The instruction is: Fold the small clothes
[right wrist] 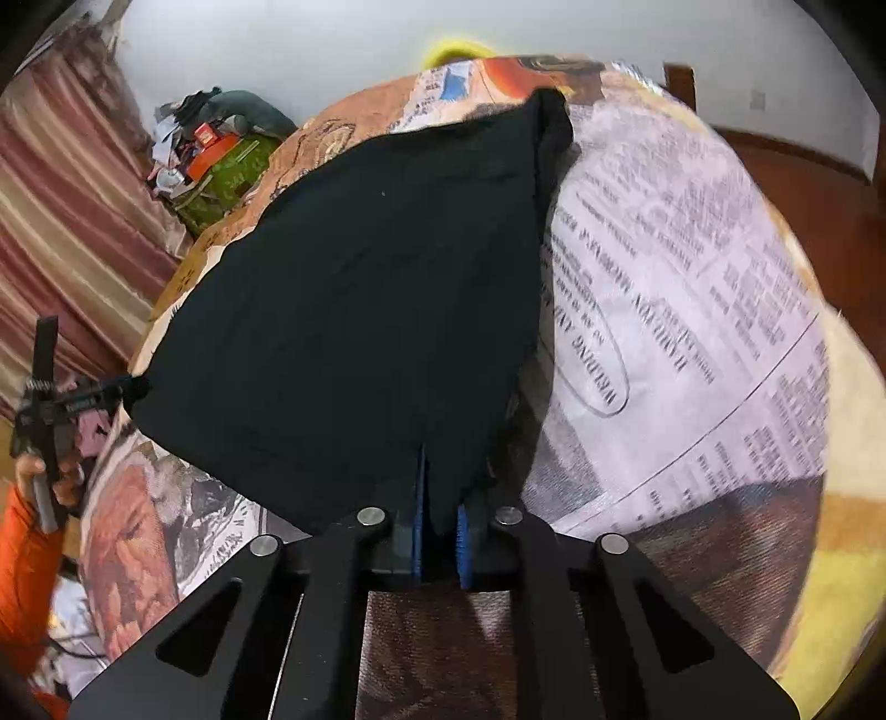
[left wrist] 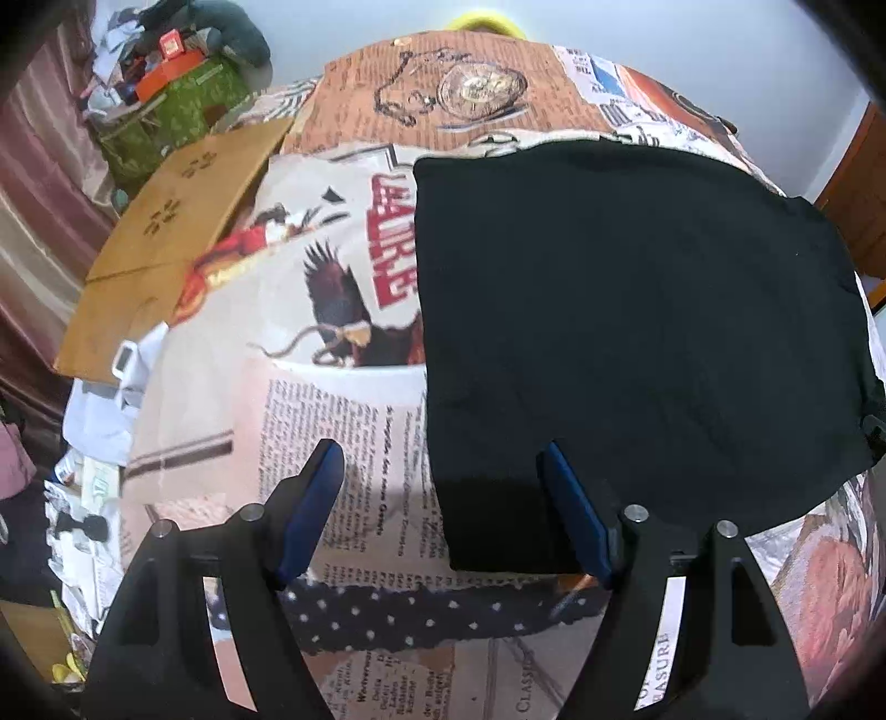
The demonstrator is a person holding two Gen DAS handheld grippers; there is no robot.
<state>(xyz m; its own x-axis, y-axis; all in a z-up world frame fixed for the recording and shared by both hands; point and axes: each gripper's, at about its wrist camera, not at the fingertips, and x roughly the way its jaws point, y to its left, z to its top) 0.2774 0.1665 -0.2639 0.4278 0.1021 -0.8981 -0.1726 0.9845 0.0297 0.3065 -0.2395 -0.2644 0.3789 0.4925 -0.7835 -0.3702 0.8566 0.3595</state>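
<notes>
Both jaws: right gripper clamped on black cloth corner, hiding pads; left gripper apart.

black garment's corner hidden between right gripper pads, cardboard partly under printed cloth

Far wall is plain and pale. Striped pink and cream curtains hang on the left. A green patterned box, piled with clutter, stands in the far left corner. Worktop cover carries a newspaper print. Dark wooden furniture stands on the right.
</notes>
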